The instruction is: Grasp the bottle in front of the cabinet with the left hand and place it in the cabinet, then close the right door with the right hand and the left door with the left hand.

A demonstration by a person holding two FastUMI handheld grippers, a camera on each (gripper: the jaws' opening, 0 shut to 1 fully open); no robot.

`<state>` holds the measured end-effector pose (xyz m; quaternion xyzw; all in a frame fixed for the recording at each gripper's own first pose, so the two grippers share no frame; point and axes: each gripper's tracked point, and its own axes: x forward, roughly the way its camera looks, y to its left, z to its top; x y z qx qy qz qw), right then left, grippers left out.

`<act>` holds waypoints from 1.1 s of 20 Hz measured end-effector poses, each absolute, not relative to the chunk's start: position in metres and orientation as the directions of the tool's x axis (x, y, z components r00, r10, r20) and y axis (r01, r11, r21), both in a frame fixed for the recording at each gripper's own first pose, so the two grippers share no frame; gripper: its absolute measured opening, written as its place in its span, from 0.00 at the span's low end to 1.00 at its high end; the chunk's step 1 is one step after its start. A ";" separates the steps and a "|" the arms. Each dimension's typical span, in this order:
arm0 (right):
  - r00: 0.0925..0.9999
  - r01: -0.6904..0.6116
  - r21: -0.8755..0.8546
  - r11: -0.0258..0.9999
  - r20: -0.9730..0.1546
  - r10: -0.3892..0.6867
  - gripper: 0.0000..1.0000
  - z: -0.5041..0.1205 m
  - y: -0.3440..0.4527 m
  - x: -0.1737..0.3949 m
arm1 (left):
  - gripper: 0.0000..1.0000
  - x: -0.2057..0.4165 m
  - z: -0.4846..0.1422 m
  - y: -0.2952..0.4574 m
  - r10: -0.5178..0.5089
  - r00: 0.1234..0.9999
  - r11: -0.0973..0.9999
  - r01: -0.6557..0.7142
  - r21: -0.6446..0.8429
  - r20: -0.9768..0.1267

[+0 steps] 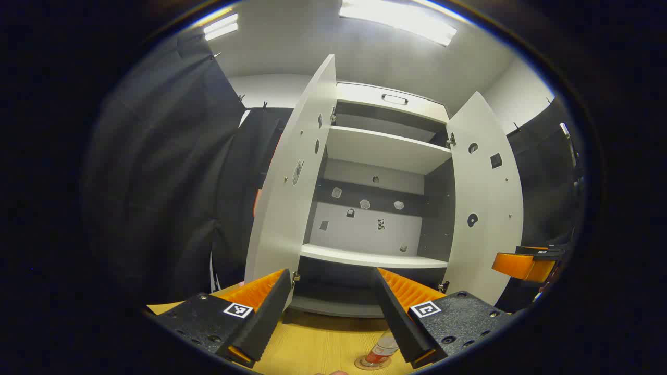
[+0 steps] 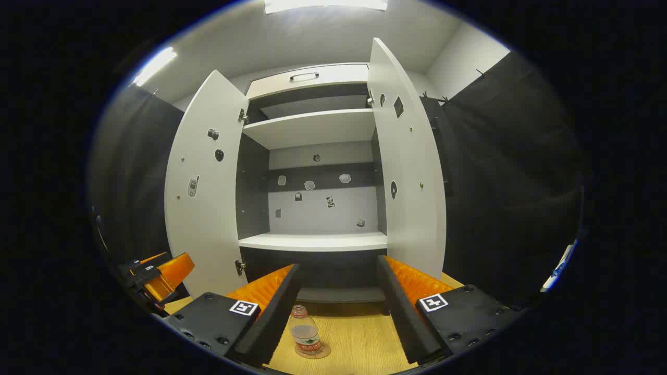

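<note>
Here the bottle stands upright on the wooden worktop, in front of the open cabinet and well short of its lowest shelf. It is a small clear plastic bottle with a red cap, a band of label around its lower body, and a round coaster beneath it. In the right gripper view it sits between the fingers of the right gripper, nearer the left one, touching neither; those jaws are spread wide with nothing held. In the left gripper view the bottle shows at the bottom edge, partly hidden behind the right finger of the left gripper, whose jaws are likewise wide apart and empty. Both cabinet doors are swung fully open: the left door and the right door are pale grey, dotted with small stickers. The cabinet's back wall carries more stickers above that shelf.
</note>
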<state>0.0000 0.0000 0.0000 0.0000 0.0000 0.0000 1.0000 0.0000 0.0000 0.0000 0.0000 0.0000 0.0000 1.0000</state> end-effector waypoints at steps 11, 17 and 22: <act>1.000 0.007 0.001 1.000 -0.005 -0.007 0.96 -0.003 0.001 0.004 | 0.94 0.002 -0.006 0.002 0.001 1.000 1.000 -0.001 0.001 -0.012; 1.000 0.008 -0.001 1.000 -0.009 -0.008 0.96 -0.004 0.005 0.007 | 0.95 0.005 -0.008 0.003 -0.004 1.000 1.000 0.003 -0.004 -0.017; 1.000 0.028 0.014 0.999 -0.010 -0.028 0.96 -0.005 0.001 0.006 | 0.95 0.013 -0.016 -0.004 -0.030 0.999 1.000 0.030 -0.006 -0.030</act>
